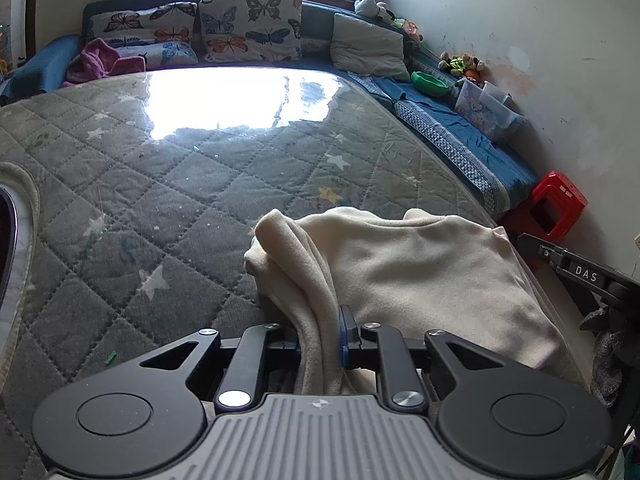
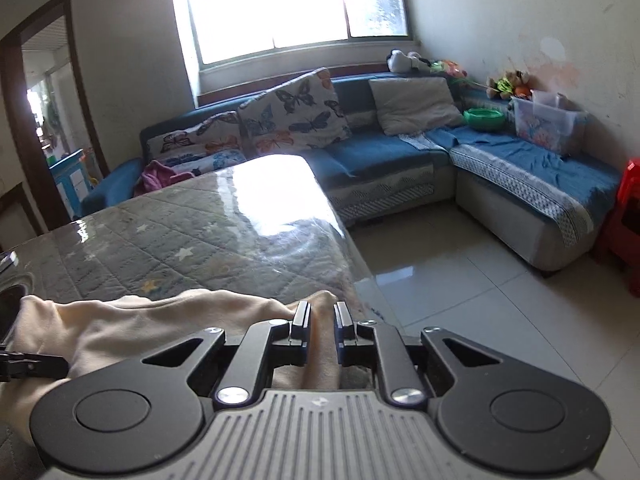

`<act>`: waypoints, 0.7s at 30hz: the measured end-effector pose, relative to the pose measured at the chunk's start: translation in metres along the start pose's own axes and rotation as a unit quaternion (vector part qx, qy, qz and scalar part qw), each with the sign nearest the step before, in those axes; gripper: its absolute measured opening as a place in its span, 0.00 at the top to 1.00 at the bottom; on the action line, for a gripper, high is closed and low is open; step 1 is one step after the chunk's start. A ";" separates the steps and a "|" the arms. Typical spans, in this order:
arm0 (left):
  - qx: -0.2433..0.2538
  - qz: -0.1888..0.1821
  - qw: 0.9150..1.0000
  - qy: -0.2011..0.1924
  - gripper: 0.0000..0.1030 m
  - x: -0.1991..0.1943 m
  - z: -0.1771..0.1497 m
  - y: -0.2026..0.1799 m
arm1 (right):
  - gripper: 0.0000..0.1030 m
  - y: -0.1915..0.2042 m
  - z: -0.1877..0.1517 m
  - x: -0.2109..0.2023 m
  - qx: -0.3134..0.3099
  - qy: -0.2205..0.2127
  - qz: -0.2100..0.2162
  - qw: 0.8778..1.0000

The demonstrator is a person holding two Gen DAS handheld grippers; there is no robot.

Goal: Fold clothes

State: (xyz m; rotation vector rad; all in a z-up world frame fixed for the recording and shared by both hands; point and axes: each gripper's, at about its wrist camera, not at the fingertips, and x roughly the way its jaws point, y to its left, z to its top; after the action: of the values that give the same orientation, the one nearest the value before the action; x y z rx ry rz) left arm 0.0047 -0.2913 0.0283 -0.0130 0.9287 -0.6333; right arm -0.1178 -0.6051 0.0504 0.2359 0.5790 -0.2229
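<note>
Nearest the left camera, the left gripper (image 1: 320,334) has its jaws nearly closed on a thick bunched fold of the cream garment (image 1: 420,272), which lies draped on the table (image 1: 160,184) at its near right corner, close to the edge. From the right camera, the right gripper (image 2: 322,326) pinches a thinner ridge of the same cloth between nearly closed jaws, just beside the table's edge over the floor (image 2: 460,280). Both hands appear to be mid-fold, carrying one edge of the garment across. Next, I judge, the two held edges need laying down level and aligned on the cloth, then releasing together, taking care nothing slides off the corner.
</note>
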 end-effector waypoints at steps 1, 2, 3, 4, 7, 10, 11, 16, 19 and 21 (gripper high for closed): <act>-0.003 -0.005 1.000 0.003 0.83 0.000 0.000 0.002 | 0.88 0.002 0.001 0.000 -0.004 0.000 0.005 1.000; -0.006 -0.009 1.000 0.006 0.83 -0.001 -0.001 0.003 | 0.88 0.006 0.001 0.001 -0.006 0.002 0.012 1.000; -0.008 -0.012 1.000 0.008 0.83 -0.002 -0.002 0.006 | 0.88 0.009 0.001 0.003 -0.008 0.005 0.021 1.000; -0.011 -0.015 1.000 0.010 0.83 -0.003 -0.003 0.008 | 0.88 0.013 0.000 0.005 -0.009 0.009 0.030 0.999; -0.013 -0.008 1.000 0.004 0.74 -0.008 -0.003 0.014 | 0.88 0.023 -0.003 0.013 -0.023 0.018 0.041 0.999; -0.017 0.001 1.000 -0.003 0.67 -0.014 -0.002 0.020 | 0.87 0.030 -0.008 0.022 -0.028 0.027 0.042 0.998; -0.019 0.005 1.000 -0.005 0.64 -0.016 -0.001 0.022 | 0.87 0.031 -0.010 0.023 -0.029 0.027 0.042 0.998; -0.030 0.027 0.999 -0.016 0.53 -0.020 0.007 0.029 | 0.84 0.027 -0.013 0.022 -0.024 0.026 0.042 0.998; -0.040 0.032 0.998 -0.019 0.50 -0.018 0.013 0.032 | 0.84 0.026 -0.014 0.021 -0.027 0.024 0.041 0.998; -0.044 0.037 0.998 -0.020 0.49 -0.015 0.016 0.032 | 0.83 0.027 -0.015 0.021 -0.029 0.022 0.040 0.999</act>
State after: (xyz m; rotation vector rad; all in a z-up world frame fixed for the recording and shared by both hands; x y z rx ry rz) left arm 0.0261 -0.2619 0.0404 -0.0691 0.9126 -0.5221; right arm -0.1012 -0.5784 0.0308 0.2078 0.6180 -0.1242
